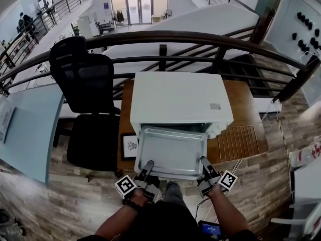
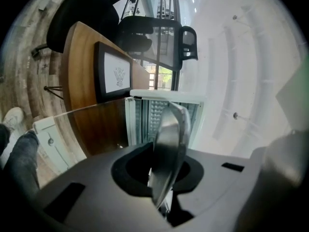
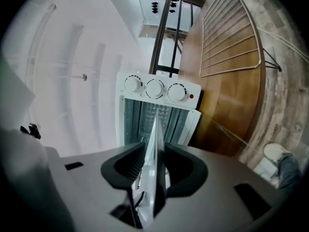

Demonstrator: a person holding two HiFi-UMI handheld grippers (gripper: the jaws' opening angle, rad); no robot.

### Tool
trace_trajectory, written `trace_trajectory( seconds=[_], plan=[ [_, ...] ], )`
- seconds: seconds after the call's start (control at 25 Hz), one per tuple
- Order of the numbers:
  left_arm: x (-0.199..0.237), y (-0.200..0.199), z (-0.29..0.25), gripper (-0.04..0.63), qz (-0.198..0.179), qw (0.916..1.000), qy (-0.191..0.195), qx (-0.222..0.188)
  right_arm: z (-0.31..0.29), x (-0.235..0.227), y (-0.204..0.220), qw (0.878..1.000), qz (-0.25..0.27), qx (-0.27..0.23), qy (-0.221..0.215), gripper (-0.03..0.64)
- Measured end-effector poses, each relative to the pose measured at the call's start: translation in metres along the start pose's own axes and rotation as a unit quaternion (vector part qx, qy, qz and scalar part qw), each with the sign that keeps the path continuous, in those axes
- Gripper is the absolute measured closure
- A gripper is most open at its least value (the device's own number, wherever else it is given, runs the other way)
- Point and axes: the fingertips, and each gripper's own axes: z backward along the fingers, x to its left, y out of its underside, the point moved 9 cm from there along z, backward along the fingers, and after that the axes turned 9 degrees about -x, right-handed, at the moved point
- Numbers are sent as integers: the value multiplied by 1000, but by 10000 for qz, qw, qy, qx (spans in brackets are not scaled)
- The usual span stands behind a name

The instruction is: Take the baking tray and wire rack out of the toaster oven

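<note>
jaws of my left gripper (image 1: 148,164) and right gripper (image 1: 203,161) each pinch the near rim of the baking tray (image 1: 170,152); it lies half out of the toaster oven (image 1: 178,102), long axis crosswise between my hands.

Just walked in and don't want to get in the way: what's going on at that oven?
A person grips the baking tray by its near rim, with the left tongs and the right tongs each clamped near a corner. The tray sticks partway out of the open toaster oven on the table. The wire rack lies on the table, right of the oven.
</note>
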Motion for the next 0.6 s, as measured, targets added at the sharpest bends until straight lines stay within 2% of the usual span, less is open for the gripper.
trace_trajectory(
  seconds=[0.32,0.44,0.6],
  plan=[
    [-11,-1,24,560,69,9997,21,214,-4,11,1,9956,-82,819,-457,491],
    [-17,-1,33,560,22,9992,50,395,-4,17,4,9927,57,1116,-463,488],
    [-25,-1,40,560,-115,9986,124,506,-1,25,4,9869,218,1540,-421,524]
  ],
)
